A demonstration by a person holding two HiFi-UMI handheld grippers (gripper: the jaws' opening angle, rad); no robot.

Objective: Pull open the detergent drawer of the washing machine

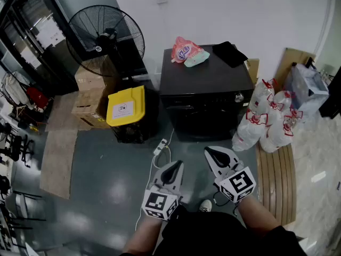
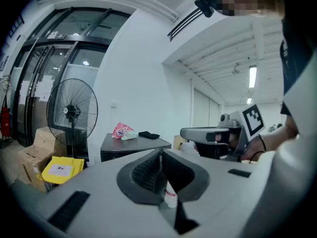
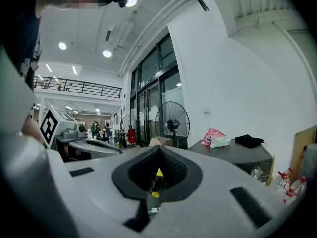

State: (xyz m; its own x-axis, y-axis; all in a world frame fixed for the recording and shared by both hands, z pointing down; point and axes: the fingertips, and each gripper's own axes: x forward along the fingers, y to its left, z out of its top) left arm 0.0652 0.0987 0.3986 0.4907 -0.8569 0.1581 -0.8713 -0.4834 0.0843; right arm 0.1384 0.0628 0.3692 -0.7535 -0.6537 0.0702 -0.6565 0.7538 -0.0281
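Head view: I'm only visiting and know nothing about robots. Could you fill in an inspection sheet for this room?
Surface: glossy grey floor.
Job's things: black washing machine against the wall; its front is too dark to make out the drawer.
Clutter: pink packet and black cloth on the machine's top; white bags at its side; yellow-lidded bin; cardboard boxes.
Grippers: left gripper and right gripper both shut, holding nothing, apart from the machine.
Cables: white power strip with its cord on the floor.
Surroundings: standing fan, white wall.
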